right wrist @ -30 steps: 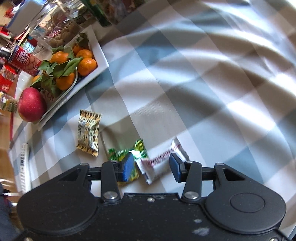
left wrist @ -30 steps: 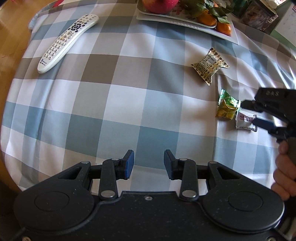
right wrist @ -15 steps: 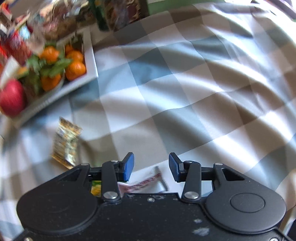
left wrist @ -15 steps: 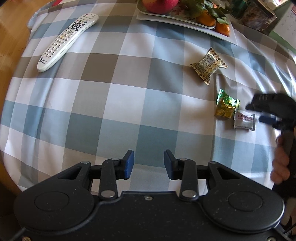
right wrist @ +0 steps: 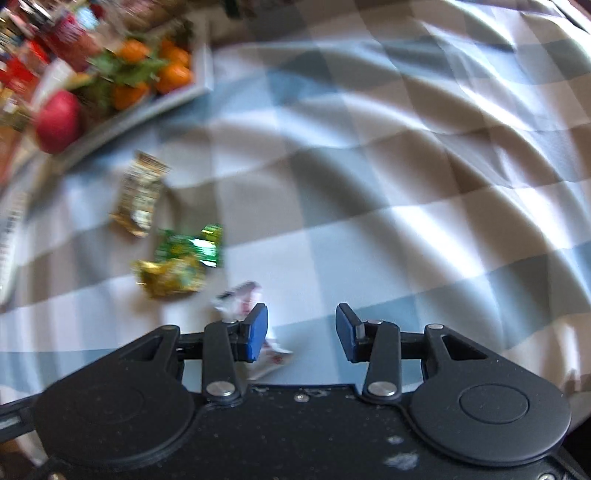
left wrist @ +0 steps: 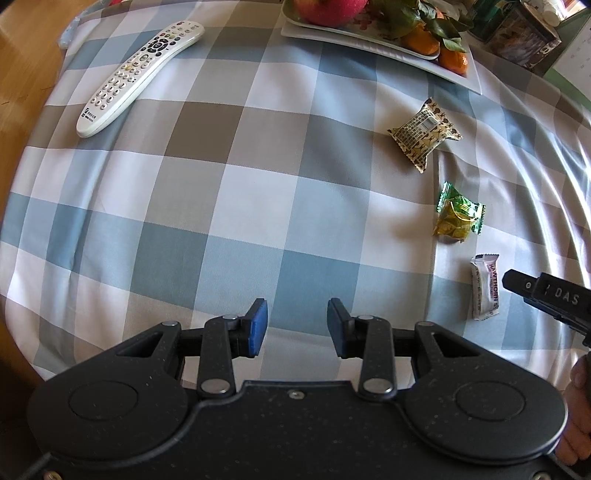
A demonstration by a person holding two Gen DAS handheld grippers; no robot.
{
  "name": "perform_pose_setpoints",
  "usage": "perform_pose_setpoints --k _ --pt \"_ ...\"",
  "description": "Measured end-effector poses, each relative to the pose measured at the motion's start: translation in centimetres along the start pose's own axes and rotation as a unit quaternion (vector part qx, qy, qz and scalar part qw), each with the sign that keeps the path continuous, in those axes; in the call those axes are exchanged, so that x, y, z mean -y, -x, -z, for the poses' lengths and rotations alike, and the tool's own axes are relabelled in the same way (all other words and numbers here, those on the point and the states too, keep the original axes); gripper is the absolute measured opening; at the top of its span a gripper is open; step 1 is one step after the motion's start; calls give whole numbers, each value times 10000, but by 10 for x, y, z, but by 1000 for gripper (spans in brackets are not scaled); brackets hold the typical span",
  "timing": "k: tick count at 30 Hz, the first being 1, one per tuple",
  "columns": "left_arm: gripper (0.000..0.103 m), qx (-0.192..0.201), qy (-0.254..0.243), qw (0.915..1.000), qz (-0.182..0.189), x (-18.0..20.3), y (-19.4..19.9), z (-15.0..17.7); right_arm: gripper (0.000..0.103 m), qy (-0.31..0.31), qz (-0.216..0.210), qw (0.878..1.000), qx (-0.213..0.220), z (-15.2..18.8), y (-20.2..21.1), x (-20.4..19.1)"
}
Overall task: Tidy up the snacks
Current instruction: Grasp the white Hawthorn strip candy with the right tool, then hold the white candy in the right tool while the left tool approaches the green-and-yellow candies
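Three snacks lie on the checked tablecloth [left wrist: 229,206] in the left wrist view: a gold-brown patterned packet [left wrist: 424,134], a green and yellow candy [left wrist: 458,218] and a white bar [left wrist: 485,288] lying lengthwise. My left gripper [left wrist: 297,328] hangs open over bare cloth, well left of them. The black body of the right gripper reaches in from the right, just beside the white bar. In the blurred right wrist view my right gripper [right wrist: 301,328] is open with nothing between its fingers. The white bar [right wrist: 240,299] lies by its left finger, partly hidden. The green candy [right wrist: 184,258] and gold packet [right wrist: 142,195] lie beyond.
A white remote control [left wrist: 140,77] lies at the far left near the table's edge. A white tray [left wrist: 388,46] with an apple and tangerines stands at the back, with boxes and jars [left wrist: 524,29] to its right. A person's hand [left wrist: 580,373] shows at the right edge.
The right gripper swung and drew back toward the near right. The white bar, earlier crosswise between its jaws, now lies lengthwise, nearer and left of them. The left gripper kept still.
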State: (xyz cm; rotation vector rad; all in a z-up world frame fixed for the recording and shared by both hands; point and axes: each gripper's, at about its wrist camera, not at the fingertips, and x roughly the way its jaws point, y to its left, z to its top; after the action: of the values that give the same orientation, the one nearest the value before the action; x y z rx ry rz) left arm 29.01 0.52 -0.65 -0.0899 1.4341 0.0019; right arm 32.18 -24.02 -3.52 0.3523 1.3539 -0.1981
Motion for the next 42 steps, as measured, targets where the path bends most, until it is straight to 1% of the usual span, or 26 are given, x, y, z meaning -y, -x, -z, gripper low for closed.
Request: perform_pose_setpoints --k 3,7,11,14,18,22,25,27,28,29,30,36,39,40,42 --pt "46 3 -25 10000 -27 0 -2 0 43 181 -317 9993 9 5 0 -5" --pt "46 26 -40 10000 4 0 -3 -2 43 541 -455 9975 33 14 -6 -20" --pt "46 67 -68 9999 73 1 -2 -4 43 929 -207 9953 162 22 -10 -30" --pt "46 134 -148 9997 129 4 -1 -5 43 1039 -126 9942 241 24 -11 -28" --pt "45 187 -226 9994 161 10 -3 -5 40 1209 -19 9920 363 29 -11 -29" --pt "45 169 -235 9993 219 13 -7 -5 40 1508 76 9875 446 33 -15 -36" --pt "45 158 -288 9992 211 16 -11 -4 39 1815 148 9818 535 37 -15 -40" --pt "45 156 -299 9992 230 17 -12 -4 36 1870 159 9804 608 41 -15 -39" --pt "45 157 -294 9992 241 18 -13 -5 33 1885 157 9798 649 43 -14 -38" --pt "45 154 -287 9991 257 19 -14 -5 24 1896 177 9793 689 44 -14 -37" --pt "45 158 -280 9991 278 19 -15 -5 21 1902 219 9788 724 45 -13 -35" --pt "45 271 -374 9986 254 27 -18 -5 21 1484 116 9871 582 47 -1 -14" --pt "45 270 -394 9983 338 30 -20 -4 21 1092 104 9934 339 48 12 -1" --pt "45 278 -388 9982 364 31 -20 -4 21 935 66 9953 247 49 17 4" --pt "45 324 -415 9978 412 34 -19 -3 21 674 -170 9974 193 54 28 12"
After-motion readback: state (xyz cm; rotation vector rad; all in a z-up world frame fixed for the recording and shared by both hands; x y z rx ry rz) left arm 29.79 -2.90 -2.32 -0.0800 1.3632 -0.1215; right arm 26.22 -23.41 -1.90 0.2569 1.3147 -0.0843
